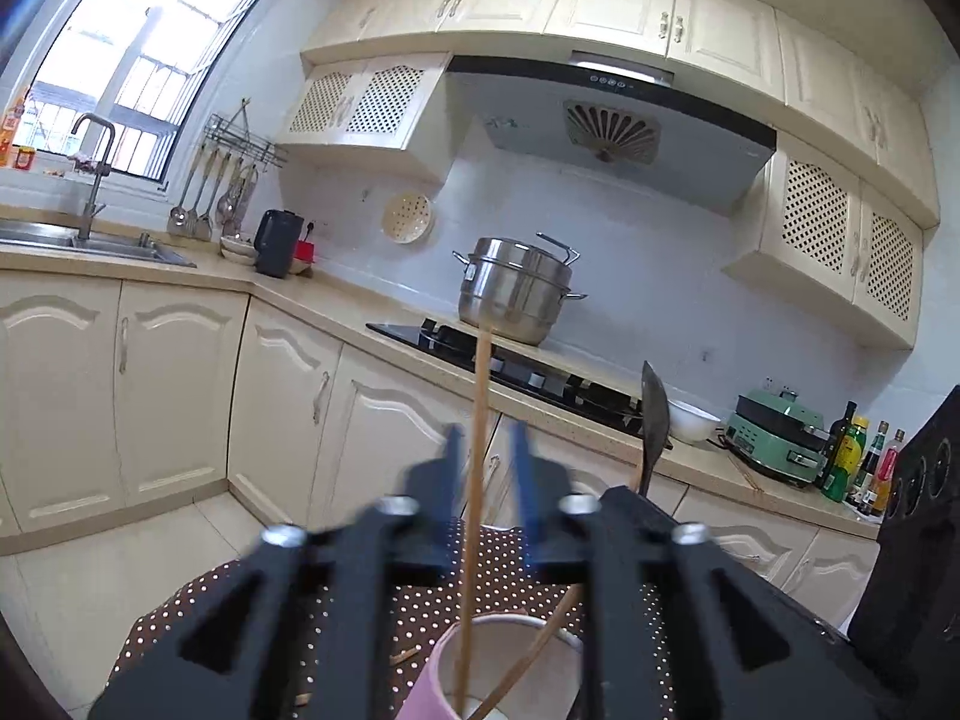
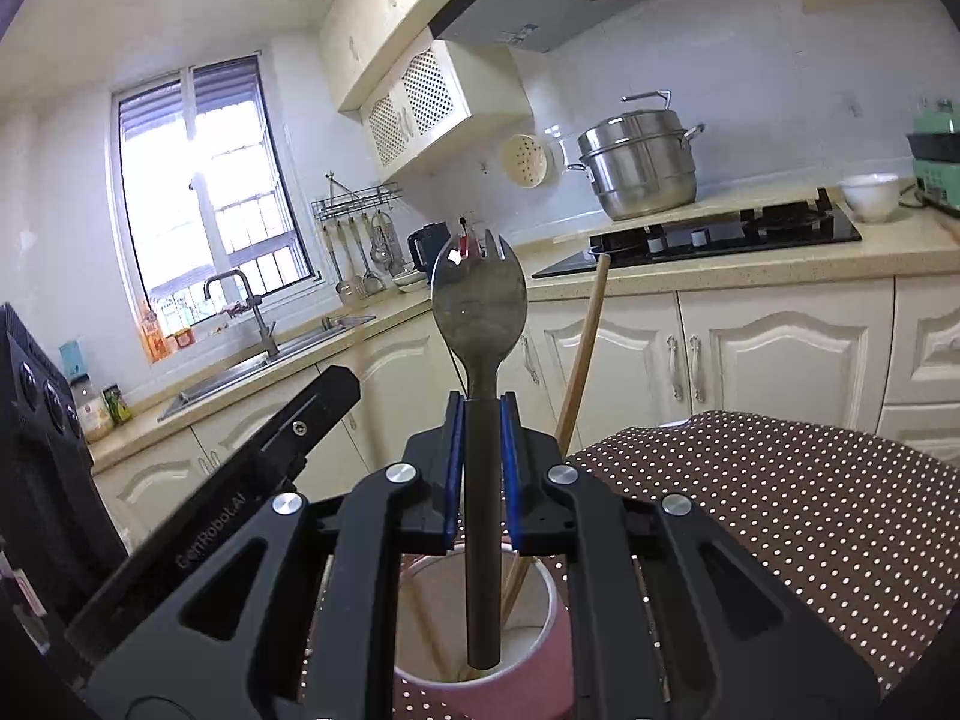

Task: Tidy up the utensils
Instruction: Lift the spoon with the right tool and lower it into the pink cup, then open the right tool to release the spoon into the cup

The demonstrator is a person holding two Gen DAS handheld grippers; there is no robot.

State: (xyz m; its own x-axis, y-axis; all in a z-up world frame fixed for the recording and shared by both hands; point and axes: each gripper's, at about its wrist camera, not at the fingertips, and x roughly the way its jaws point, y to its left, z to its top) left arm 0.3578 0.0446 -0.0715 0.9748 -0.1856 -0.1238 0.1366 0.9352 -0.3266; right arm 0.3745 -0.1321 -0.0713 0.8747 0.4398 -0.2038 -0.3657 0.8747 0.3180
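Steel spork (image 2: 479,300) clamped in right tool (image 2: 482,414); left tool (image 1: 487,441) apart around chopstick (image 1: 476,450).

so there's a table under a brown polka-dot tablecloth (image 2: 780,498) filling the lower right of the right wrist view, with a pink paper cup (image 2: 540,678) standing on it at the bottom middle, and in the left wrist view some small wooden bits (image 1: 403,655) lying on the cloth left of that cup.
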